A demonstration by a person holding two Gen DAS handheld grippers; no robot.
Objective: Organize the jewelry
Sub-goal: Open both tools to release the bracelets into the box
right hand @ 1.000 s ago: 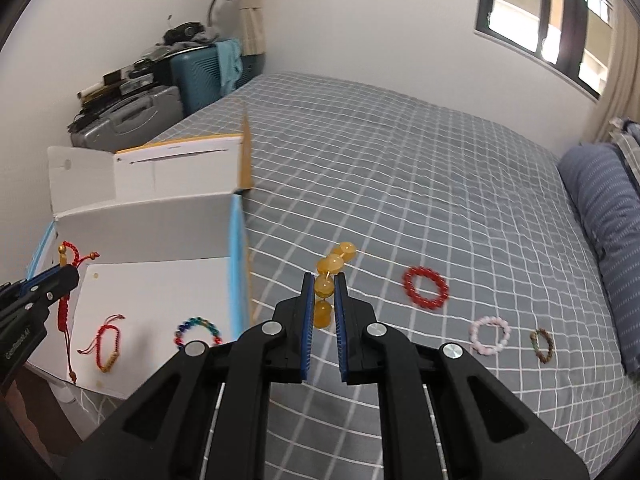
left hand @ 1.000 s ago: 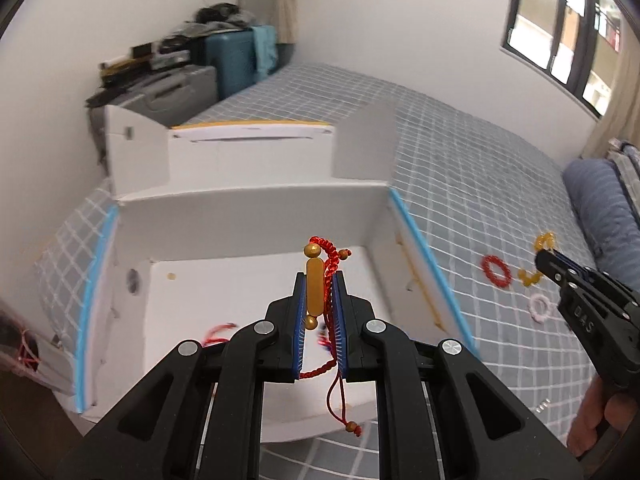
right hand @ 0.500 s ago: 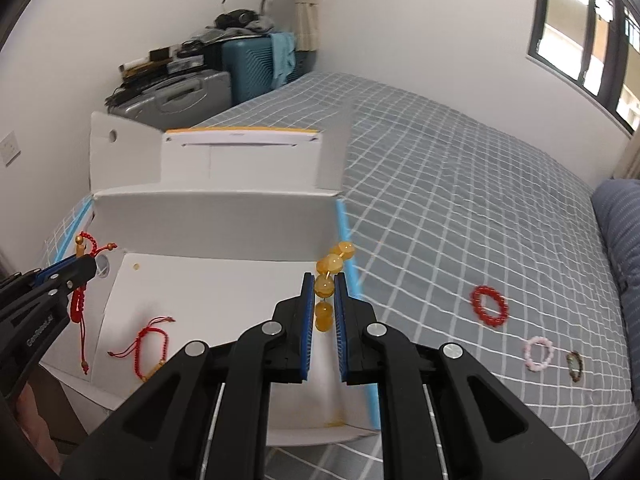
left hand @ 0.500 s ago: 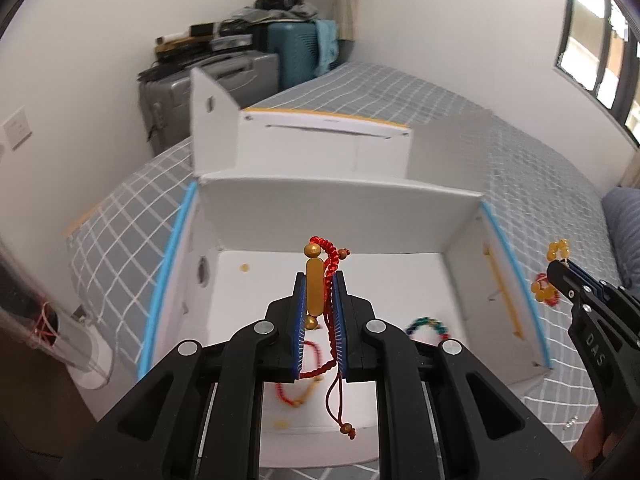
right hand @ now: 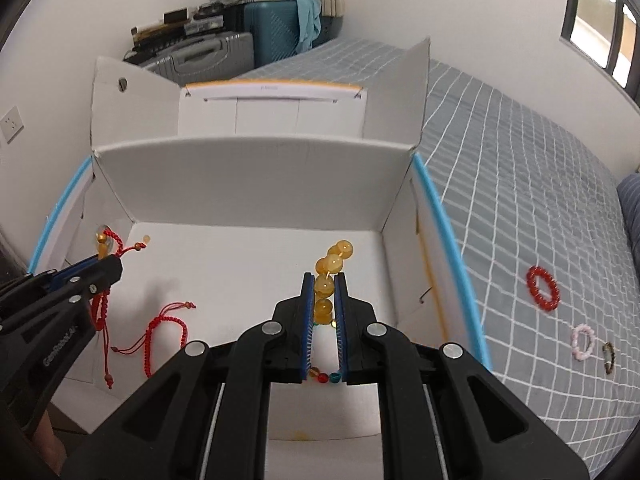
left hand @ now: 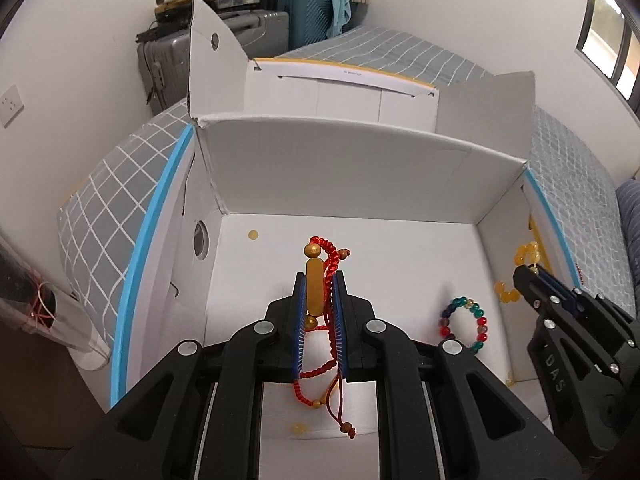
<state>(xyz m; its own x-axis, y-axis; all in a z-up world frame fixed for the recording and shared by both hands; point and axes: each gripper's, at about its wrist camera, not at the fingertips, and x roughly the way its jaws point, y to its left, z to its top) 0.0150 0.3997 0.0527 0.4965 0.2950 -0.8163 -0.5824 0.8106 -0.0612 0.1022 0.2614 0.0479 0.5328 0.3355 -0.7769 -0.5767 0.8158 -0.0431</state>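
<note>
An open white cardboard box (left hand: 360,168) (right hand: 256,184) with blue-taped rims sits on a grey checked bed. My left gripper (left hand: 319,280) (right hand: 105,256) hangs over the box floor, shut on a red cord bracelet with a gold bar (left hand: 315,292). My right gripper (right hand: 324,280) (left hand: 528,270) is over the box's right side, shut on a yellow bead bracelet (right hand: 330,264). A multicoloured bead bracelet (left hand: 464,322) and a second red cord bracelet (right hand: 166,330) lie on the box floor.
On the bedspread right of the box lie a red bead bracelet (right hand: 543,288), a pink one (right hand: 582,342) and a dark one (right hand: 609,356). Suitcases (right hand: 224,52) stand against the far wall. Raised box flaps (right hand: 396,92) stand behind the box. A blue pillow (left hand: 628,216) is far right.
Both grippers have travelled from over the bed to above the box interior and sunk lower, each keeping its bracelet. The box now fills both views.
</note>
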